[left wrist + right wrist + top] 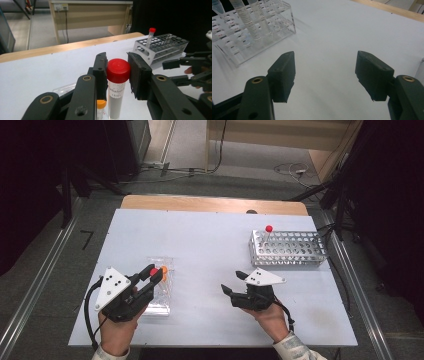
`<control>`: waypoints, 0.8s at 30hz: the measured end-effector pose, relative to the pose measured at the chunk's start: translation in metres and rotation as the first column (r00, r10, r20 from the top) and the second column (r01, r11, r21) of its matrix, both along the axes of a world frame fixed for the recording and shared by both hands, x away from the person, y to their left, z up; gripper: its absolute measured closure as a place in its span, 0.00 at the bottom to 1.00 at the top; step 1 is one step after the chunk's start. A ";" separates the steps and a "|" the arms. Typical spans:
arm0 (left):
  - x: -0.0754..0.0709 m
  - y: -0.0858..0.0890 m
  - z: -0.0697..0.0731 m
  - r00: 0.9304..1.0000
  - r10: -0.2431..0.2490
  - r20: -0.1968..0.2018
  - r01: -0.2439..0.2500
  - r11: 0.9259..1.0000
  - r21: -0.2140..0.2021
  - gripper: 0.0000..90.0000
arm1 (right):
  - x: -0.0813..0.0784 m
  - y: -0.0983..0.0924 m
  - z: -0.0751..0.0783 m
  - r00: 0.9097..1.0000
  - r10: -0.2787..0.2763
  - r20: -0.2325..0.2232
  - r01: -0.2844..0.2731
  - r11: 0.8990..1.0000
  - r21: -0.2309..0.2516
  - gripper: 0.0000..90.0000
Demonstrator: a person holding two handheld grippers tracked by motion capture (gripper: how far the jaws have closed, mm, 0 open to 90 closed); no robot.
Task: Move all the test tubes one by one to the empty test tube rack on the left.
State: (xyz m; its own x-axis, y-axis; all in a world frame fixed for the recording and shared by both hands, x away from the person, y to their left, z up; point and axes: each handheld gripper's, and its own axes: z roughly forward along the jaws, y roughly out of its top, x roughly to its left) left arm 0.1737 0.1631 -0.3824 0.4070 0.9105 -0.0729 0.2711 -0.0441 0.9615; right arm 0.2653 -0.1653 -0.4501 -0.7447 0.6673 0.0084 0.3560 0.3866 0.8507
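A red-capped tube [117, 82] stands upright between the jaws of my left gripper [117, 68], which is shut on it just below the cap. From above, that red cap [153, 271] sits at the left gripper [152, 273], over a clear plastic rack [160, 295]. An orange-capped tube [164, 270] stands in the rack right beside it, its orange cap [101, 103] low behind the left jaw. My right gripper [231, 281] hovers open over bare table, with nothing between its jaws [325, 72].
A metal tube rack [290, 249] stands at the back right with one red-capped tube [269, 228] in its left end. The clear rack [249, 37] holds several tubes of clear liquid. A wooden strip [210, 203] edges the table's far side.
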 end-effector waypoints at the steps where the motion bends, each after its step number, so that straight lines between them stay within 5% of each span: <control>1: 0.000 0.000 -0.001 1.000 0.004 -0.002 -0.004 1.000 0.005 0.78 | 0.000 0.000 0.000 1.000 0.001 0.000 -0.001 1.000 -0.001 0.34; 10: 0.003 -0.004 -0.014 1.000 0.026 -0.018 -0.025 0.999 0.039 0.78 | 0.000 0.000 -0.001 1.000 -0.001 -0.003 0.001 1.000 0.000 0.34; 24: 0.007 -0.008 -0.046 0.994 0.054 -0.098 -0.048 0.996 0.070 0.78 | 0.001 0.000 -0.003 1.000 -0.003 -0.012 0.003 1.000 0.003 0.34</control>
State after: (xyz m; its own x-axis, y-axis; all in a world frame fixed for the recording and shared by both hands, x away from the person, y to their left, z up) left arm 0.1810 0.1549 -0.4288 0.3537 0.9341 -0.0484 0.3692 -0.0919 0.9248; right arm 0.2659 -0.1658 -0.4526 -0.7426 0.6694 0.0192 0.3674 0.3832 0.8475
